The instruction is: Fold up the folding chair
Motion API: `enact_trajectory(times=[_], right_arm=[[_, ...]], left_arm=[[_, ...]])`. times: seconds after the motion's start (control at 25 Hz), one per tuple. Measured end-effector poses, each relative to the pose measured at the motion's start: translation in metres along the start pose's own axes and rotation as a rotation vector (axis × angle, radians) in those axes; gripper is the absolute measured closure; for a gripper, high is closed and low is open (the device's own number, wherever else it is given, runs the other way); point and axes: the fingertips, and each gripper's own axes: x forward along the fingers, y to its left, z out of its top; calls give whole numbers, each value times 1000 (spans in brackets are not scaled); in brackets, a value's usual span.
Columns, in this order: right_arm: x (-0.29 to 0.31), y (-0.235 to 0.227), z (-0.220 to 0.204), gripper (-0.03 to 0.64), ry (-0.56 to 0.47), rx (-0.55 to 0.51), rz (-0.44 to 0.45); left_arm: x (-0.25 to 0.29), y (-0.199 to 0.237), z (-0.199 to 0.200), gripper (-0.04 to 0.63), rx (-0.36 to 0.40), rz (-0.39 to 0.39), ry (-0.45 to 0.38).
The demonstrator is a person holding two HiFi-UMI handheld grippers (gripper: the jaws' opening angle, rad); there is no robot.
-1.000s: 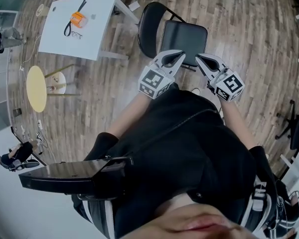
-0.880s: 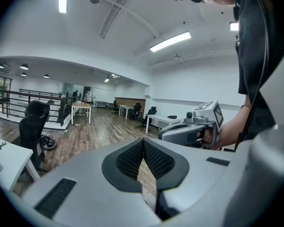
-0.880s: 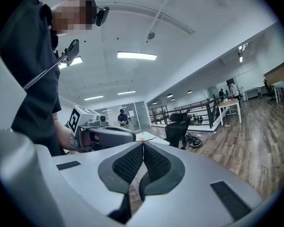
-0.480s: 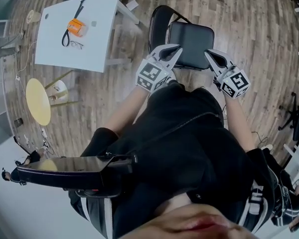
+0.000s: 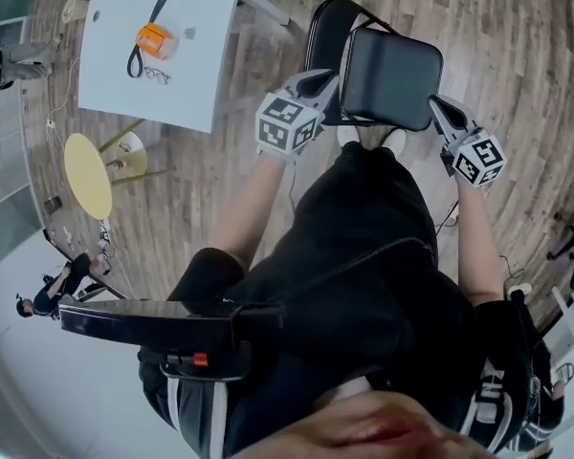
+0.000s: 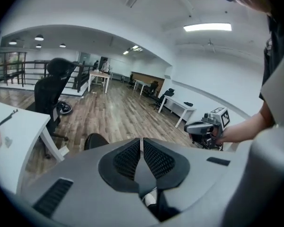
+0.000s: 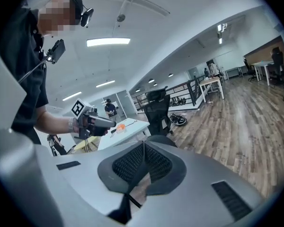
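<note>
Your left claw pinched shut, empty, beside seat of black folding chair, standing unfolded; your right claw likewise, opposite side.

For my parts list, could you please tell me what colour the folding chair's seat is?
Black; the folding chair's padded seat shows it best in the head view.

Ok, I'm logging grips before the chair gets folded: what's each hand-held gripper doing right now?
Left hand-held gripper: closed, holding nothing.
Right hand-held gripper: closed, holding nothing.
</note>
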Motion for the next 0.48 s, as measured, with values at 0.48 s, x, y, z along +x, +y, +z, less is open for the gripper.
enact_trajectory(times=[0.48], right_arm=[[33,-126,-141,604,74,270,4]], left_arm=[[19,117,-45,493,-160,221,139]])
